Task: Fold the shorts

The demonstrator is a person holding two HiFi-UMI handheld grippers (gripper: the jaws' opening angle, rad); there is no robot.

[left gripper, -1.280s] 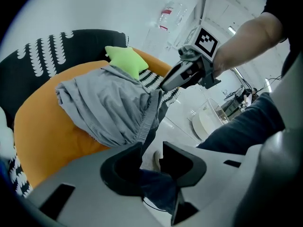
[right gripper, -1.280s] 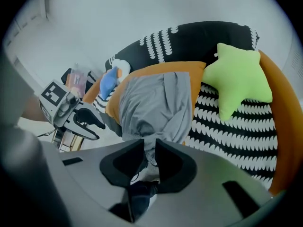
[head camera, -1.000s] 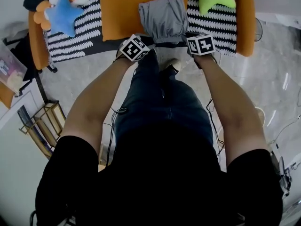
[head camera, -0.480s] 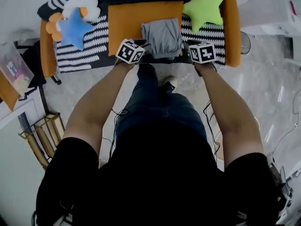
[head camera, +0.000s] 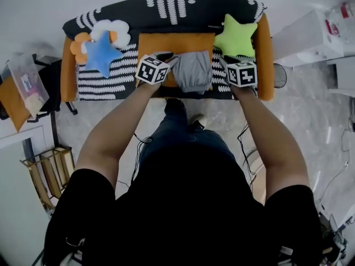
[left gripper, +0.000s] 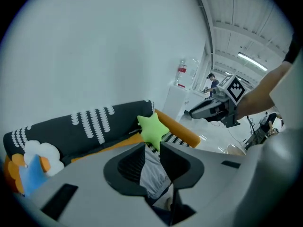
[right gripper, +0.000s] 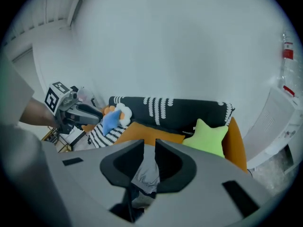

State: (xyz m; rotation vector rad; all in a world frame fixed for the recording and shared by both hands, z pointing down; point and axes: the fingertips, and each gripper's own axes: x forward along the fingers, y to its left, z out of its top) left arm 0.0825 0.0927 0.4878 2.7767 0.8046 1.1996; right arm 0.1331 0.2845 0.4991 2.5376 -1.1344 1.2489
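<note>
Grey shorts (head camera: 192,71) lie folded on the orange seat cushion (head camera: 150,43) of a sofa, waistband toward me. My left gripper (head camera: 166,56) hovers over their left edge and my right gripper (head camera: 223,59) over their right edge, both raised above the cloth. In the left gripper view the shorts (left gripper: 154,171) show far off through the gap of the left gripper (left gripper: 152,145); its jaws have just been closing with nothing between them. The right gripper (right gripper: 150,143) is also open a little and empty, with the shorts (right gripper: 147,171) far below it.
The sofa carries a green star pillow (head camera: 236,36), a blue star pillow (head camera: 101,54) and a white cloud pillow (head camera: 111,29) on a black-and-white striped cover. A wooden rack (head camera: 47,173) stands on the floor at left, a white cabinet (head camera: 310,37) at right.
Both grippers have lifted away from the shorts' near edge and now flank them higher up. The shorts stay folded on the cushion. The view now takes in the whole sofa.
</note>
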